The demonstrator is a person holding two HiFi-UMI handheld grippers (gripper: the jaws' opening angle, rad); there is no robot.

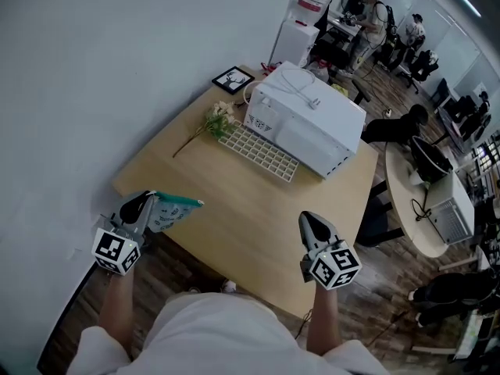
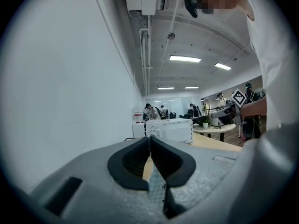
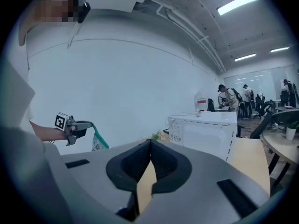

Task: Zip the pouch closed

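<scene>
While pressed fully together and holding nothing, right gripper point(image 1: 310, 223) at lower centre-right of the head view, tips aimed up-frame across the near edge of the table point(image 1: 234, 209). Well apart to its left, at lower left of that frame: left gripper point(image 1: 144, 202), jaws closed flat on one end of the pouch point(image 1: 176, 209), with a thin strip of fabric caught between them in its own view. Hangs below that grip, over the table's near-left edge in the picture; touching the top or not, cannot tell. Teal zip edge running left to right, away from the left gripper and toward the right one, free end the nearer to it. Probably calls for opening the right jaws and crossing leftward along that line to the slider. Cannot tell where the slider sits, nor how much zip is already closed.
</scene>
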